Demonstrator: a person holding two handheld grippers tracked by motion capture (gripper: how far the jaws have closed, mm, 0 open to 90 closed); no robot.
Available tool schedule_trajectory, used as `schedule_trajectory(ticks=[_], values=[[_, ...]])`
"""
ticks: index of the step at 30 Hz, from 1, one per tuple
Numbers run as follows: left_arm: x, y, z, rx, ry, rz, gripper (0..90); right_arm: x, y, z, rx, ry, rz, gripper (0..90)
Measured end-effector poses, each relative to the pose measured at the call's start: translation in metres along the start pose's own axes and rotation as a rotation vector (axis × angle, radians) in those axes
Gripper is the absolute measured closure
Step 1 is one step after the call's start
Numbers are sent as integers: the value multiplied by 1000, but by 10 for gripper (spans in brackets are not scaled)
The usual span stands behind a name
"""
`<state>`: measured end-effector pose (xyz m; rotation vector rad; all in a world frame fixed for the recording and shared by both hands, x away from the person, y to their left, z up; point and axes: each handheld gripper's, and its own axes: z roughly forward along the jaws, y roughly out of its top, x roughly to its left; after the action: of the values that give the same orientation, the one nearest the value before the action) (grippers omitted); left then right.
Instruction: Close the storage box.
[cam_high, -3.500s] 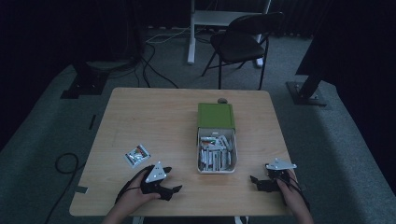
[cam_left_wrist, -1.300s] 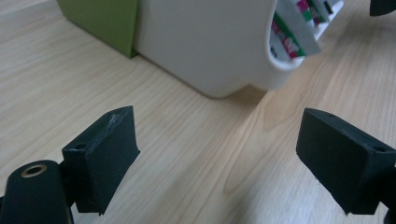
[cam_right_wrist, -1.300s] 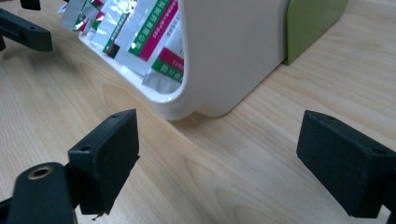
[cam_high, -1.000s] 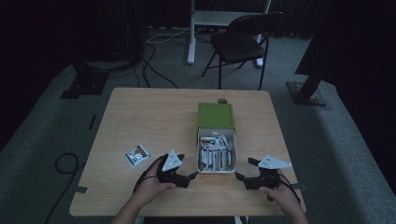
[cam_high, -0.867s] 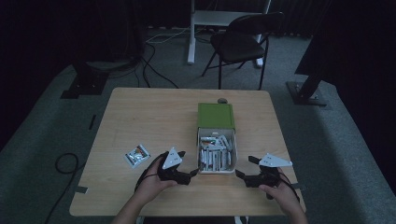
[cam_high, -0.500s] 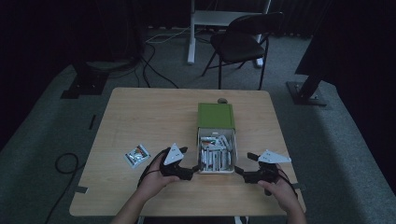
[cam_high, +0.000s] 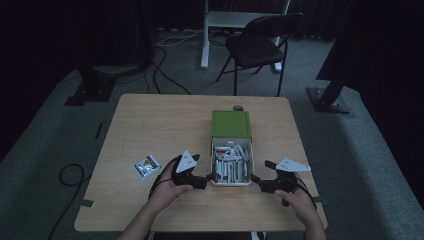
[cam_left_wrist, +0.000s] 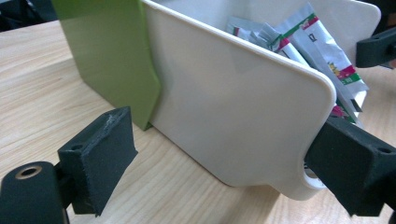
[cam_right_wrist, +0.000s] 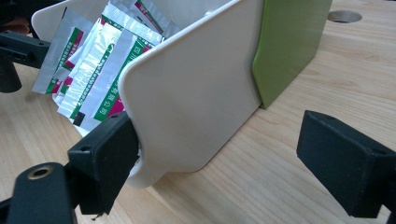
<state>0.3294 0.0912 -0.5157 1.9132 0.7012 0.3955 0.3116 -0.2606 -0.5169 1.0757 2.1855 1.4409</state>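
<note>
Sachets (cam_high: 231, 163) of glossy foil, printed green, red and white, fill the white tray (cam_high: 231, 182) that slides out of a matte green sleeve (cam_high: 230, 123); this box sits right of the table's (cam_high: 150, 125) middle, toward the near edge. The tray is smooth plastic with rounded corners (cam_left_wrist: 261, 140), the table pale wood with visible grain. One loose packet (cam_high: 146, 166) lies left of the box.

Compared with half a second earlier, both grippers have closed in on the tray's near corners. The left gripper (cam_high: 206, 178) now straddles the tray's near-left corner, jaws wide apart, one pad (cam_left_wrist: 355, 172) against the tray's end and the other (cam_left_wrist: 100, 158) clear of the side wall. The right gripper (cam_high: 256, 181) mirrors it at the near-right corner, jaws also spread, one pad (cam_right_wrist: 109, 158) seemingly touching, though the contact is partly hidden.
</note>
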Motion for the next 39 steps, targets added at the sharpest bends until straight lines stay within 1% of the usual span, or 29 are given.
schedule_trajectory(ticks=[4,8,14,18,22,26,30,33,39], values=[[1,1,0,2,6,7,121,0,1,2,-3,-8,-2,127],[2,2,1,4,8,5,120,-1,2,3,0,-9,-8,126],[4,2,2,1,16,-1,120,-2,3,5,0,-12,8,126],[4,2,3,-4,17,-8,120,-3,4,6,-5,-23,3,125],[5,2,3,-4,12,-9,133,-3,6,6,6,-32,-8,124],[7,2,4,-8,18,-12,133,-3,8,7,9,-41,-21,125],[10,3,5,-9,27,-12,132,-3,9,9,9,-48,-17,125],[12,3,7,-11,24,-23,130,-4,10,10,9,-51,-17,125],[15,4,8,-8,33,-19,123,-5,12,12,12,-58,-17,125]])
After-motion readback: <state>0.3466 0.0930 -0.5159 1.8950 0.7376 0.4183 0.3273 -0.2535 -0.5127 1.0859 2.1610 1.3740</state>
